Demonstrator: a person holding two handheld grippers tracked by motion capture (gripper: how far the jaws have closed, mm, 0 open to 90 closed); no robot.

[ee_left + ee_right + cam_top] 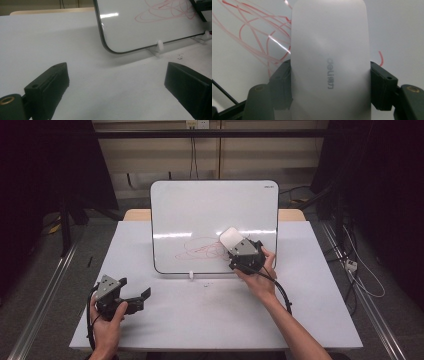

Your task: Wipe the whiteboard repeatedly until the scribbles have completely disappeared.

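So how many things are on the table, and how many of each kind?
Whiteboard with red scribbles: 1
White eraser, held in the right gripper: 1
Grippers, counting the left gripper too: 2
Total: 4

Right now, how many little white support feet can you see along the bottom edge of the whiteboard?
2. One foot stands under the whiteboard's bottom edge near its rounded corner; the other foot is farther along that edge. More may be hidden.
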